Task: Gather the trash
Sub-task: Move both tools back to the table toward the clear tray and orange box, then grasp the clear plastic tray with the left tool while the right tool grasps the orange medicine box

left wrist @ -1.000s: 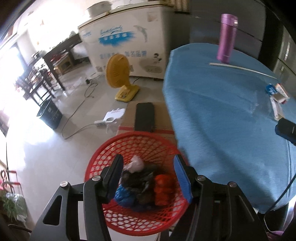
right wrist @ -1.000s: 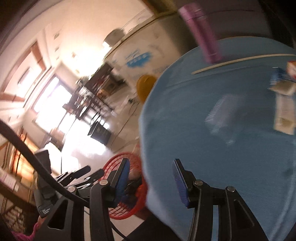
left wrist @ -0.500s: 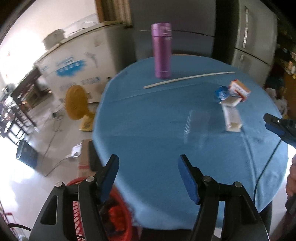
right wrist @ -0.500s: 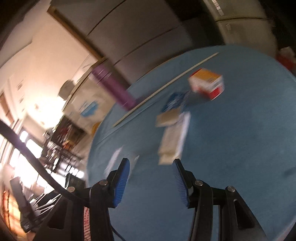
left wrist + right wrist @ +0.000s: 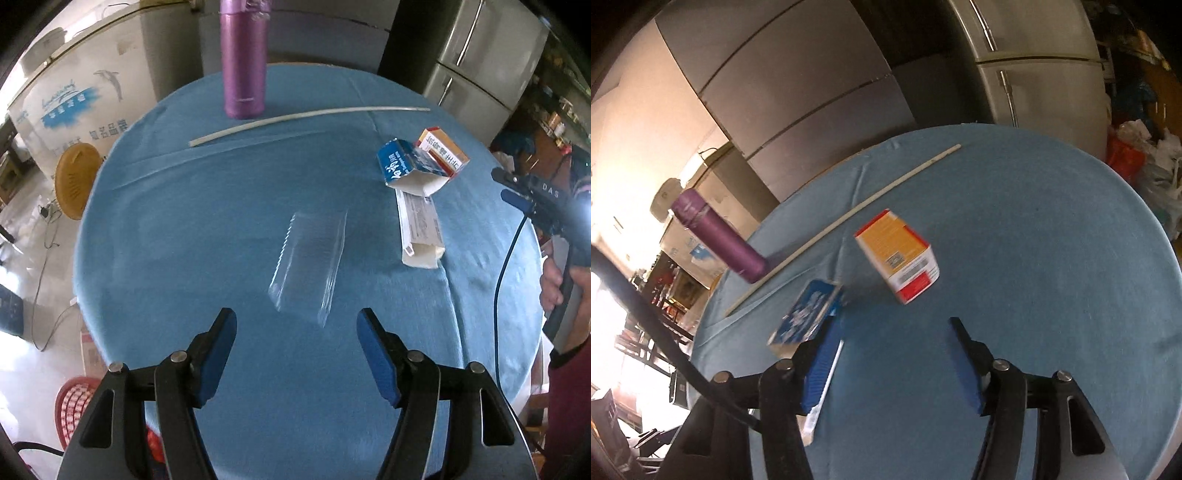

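On the round blue-clothed table [image 5: 184,258] I have a clear plastic bag [image 5: 308,258] at twelve o'clock of my spread, empty left gripper [image 5: 295,354]; orange-and-white, blue and long white cartons [image 5: 421,232] remain uncollected; my right gripper [image 5: 892,363], jaws just widening, holds nothing; the red mesh basket [image 5: 74,402] already holds some trash.

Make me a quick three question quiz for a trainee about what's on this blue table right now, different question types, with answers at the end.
1. True or false: the purple flask lies on its side on the blue table.
2. Multiple choice: what lies nearest ahead of the left gripper? A) clear plastic bag B) orange box C) long white stick
3. Fill in: seen from the right gripper, the blue carton lies beside its ____ finger.

Key: 1 false, the flask stands upright. 2 A. 3 left.
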Tool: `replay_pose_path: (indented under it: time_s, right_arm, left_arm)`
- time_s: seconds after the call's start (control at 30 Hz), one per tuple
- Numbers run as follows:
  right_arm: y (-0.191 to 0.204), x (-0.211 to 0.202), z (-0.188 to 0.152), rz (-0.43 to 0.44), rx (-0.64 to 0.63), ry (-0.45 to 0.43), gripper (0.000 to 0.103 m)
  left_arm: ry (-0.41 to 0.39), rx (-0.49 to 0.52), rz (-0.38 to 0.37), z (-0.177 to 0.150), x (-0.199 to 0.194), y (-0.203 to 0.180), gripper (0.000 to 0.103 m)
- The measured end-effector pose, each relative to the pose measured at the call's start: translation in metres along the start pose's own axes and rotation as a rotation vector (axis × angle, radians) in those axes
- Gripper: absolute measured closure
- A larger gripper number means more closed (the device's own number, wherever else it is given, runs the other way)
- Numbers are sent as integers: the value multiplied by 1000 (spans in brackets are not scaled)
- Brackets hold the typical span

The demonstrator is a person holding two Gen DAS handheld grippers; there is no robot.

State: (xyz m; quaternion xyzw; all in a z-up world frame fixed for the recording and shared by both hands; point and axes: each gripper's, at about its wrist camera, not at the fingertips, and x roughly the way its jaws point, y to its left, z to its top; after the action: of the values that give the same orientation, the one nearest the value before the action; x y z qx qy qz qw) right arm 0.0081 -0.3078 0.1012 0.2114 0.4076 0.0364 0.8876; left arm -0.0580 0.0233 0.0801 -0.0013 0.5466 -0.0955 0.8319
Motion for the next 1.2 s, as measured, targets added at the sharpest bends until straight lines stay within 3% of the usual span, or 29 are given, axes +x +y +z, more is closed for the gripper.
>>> replay_pose_path:
  time_s: [0.37,0.67,0.73,0.77,0.8,1.03,1.2]
  right_arm:
    - [0,50,40,-12,-105,32,35]
    - [17,98,48,-41,-236,98,35]
    - [19,104,46,-51,-248,109,38]
    - [18,106,45,-54,-251,107,44]
    - [19,105,43,-61,-255,96,45]
    - [8,70,31,-55,-184,42,47]
    - [3,20,9,-42,-151,-7,47]
  left_arm:
    - [44,18,-29,28,38,-1,35]
    - [51,-3,-111,32,52,5,35]
    - [54,-13,-122,32,55,8,40]
    - [58,-21,-137,32,57,10,49]
    - [64,-30,-147,32,59,12,58]
    - [18,-87,-144,24,52,21,58]
    - [-21,-89,-108,12,30,21,58]
